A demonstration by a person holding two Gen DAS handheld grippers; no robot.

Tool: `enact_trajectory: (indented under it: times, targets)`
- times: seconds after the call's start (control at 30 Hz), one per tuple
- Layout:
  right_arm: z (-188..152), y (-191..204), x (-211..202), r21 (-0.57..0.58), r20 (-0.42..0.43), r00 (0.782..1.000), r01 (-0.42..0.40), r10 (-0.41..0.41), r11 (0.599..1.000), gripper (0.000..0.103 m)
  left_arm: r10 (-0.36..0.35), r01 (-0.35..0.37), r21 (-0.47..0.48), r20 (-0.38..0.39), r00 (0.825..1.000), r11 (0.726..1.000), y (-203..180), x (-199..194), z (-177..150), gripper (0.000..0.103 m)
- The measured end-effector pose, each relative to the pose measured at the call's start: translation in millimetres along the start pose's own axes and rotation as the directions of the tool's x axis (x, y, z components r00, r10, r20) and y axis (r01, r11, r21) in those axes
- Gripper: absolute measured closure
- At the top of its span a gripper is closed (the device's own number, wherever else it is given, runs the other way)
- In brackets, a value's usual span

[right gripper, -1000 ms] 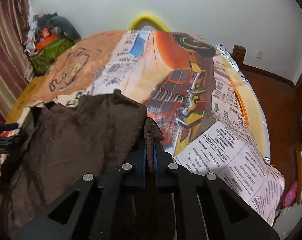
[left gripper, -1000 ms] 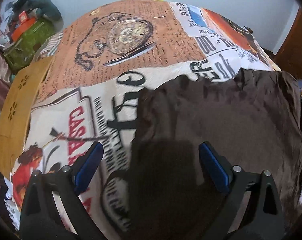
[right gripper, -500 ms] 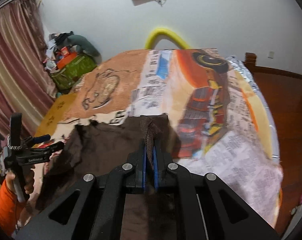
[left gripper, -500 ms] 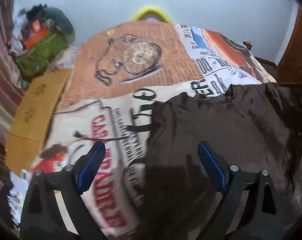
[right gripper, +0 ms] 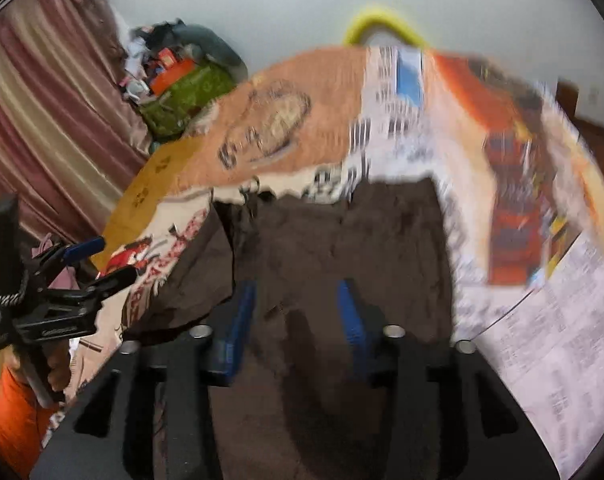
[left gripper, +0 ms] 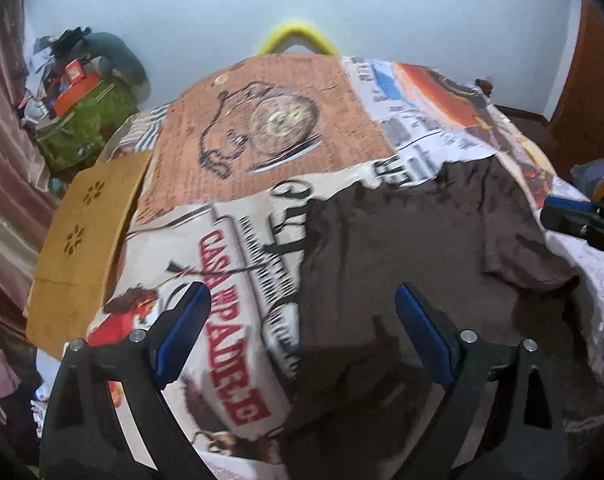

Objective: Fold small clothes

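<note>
A bed covered by a printed bedspread (left gripper: pixel 262 128) fills most of both views, its patches showing a pocket watch on orange, newspaper text and red lettering. On its near right part lies a dark brown garment (left gripper: pixel 414 248), spread mostly flat with wrinkles; a sleeve-like flap sticks out toward its right edge, and from the right wrist view its left edge looks folded over on itself. A tan cardboard sheet (left gripper: pixel 86 240) with small cut-out holes rests against the bed's left side. In the far left corner, by the pinkish curtain (right gripper: pixel 42 112), stands a green bag (left gripper: pixel 82 124) stuffed full, with an orange box and other clutter piled on top; the items are too blurred to name. A yellow curved tube (left gripper: pixel 298 36) rises behind the far end of the bed.

The left gripper (left gripper: pixel 302 328) hovers over the garment's left edge, its blue-padded jaws wide apart and holding nothing. The right gripper (right gripper: pixel 294 312) hangs above the brown cloth with its jaws apart, no fabric between them.
</note>
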State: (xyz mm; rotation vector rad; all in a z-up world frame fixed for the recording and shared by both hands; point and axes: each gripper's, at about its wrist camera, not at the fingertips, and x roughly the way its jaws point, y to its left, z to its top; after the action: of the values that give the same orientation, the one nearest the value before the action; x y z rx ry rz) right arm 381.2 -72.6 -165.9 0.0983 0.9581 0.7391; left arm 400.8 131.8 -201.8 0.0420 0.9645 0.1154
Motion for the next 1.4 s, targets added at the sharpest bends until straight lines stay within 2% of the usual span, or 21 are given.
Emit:
enact_trajectory:
  times: [0.1,0.17,0.27,0.37,0.43,0.5,0.57,0.7,0.8,0.93,1.0,1.13,1.23,1.4]
  targets:
    - [2.9,-6.8,-21.2,-0.047,0.055,0.996,0.074,-0.071,0.996,0.059,-0.033,0.033,0.024,-0.001,0.999,0.999,-22.8,6.0,9.0,0.009]
    - [1.9,-15.2,-26.1,-0.070,0.060,0.990,0.135,-0.131,0.988,0.059,-0.058,0.059,0.049,-0.014,0.998,0.997,-43.3,15.8,14.8,0.009]
    - [-7.8,-30.8,-20.5,-0.076,0.035,0.983,0.184,-0.182,0.980,0.059,-0.089,0.091,0.075,-0.040,0.995,0.993,-71.4,34.7,21.1,0.009]
    - [-25.6,-40.0,-3.1,-0.117,-0.014,0.968,0.246,-0.249,0.962,0.059,-0.102,0.111,0.088,-0.099,0.990,0.990,-97.8,62.1,23.5,0.009]
    - [-37.4,-43.1,5.8,-0.151,-0.045,0.958,0.273,-0.282,0.950,0.059,-0.075,0.088,0.120,-0.113,0.991,0.989,-112.0,74.3,21.2,0.009]
    - [-51.2,-43.2,12.1,-0.201,-0.060,0.950,0.288,-0.306,0.936,0.059,-0.043,0.055,0.153,-0.084,0.996,0.987,-120.0,78.4,18.3,0.004]
    - [-60.6,-41.0,5.3,-0.238,-0.015,0.949,0.303,-0.316,0.923,0.058,-0.012,0.022,0.171,-0.060,0.998,0.985,-121.6,79.0,18.7,0.000]
    - [-69.2,-46.7,-6.7,-0.221,-0.006,0.958,0.277,-0.286,0.935,0.054,-0.030,0.041,0.141,-0.078,0.996,0.989,-113.6,83.3,19.1,0.000]
    - [-72.5,-48.5,-12.0,-0.219,-0.011,0.960,0.271,-0.280,0.937,0.046,-0.022,0.032,0.119,-0.087,0.996,0.992,-108.0,83.3,21.9,0.000]
    - [-76.0,-46.0,-16.9,-0.217,-0.040,0.958,0.270,-0.285,0.938,0.045,0.019,-0.010,0.095,-0.091,0.996,0.995,-94.3,75.1,21.6,0.001]
    - [-78.7,-44.6,-19.4,-0.222,-0.046,0.954,0.279,-0.296,0.934,0.045,0.015,-0.008,0.081,-0.086,0.996,0.997,-83.1,65.6,19.4,0.001]
    - [-81.8,-38.1,-29.1,-0.241,-0.050,0.944,0.305,-0.325,0.921,0.045,0.016,-0.014,0.052,-0.045,0.999,0.999,-50.9,32.9,6.9,0.001]
    - [-76.2,-34.7,-37.3,-0.200,-0.020,0.951,0.298,-0.307,0.934,0.044,0.045,-0.044,0.021,-0.028,0.999,0.999,-18.3,13.3,-7.2,0.001]
    - [-71.9,-25.0,-19.8,-0.192,-0.033,0.949,0.301,-0.313,0.934,0.041,0.089,-0.094,-0.056,-0.089,0.992,0.994,35.8,12.0,-35.8,0.001]
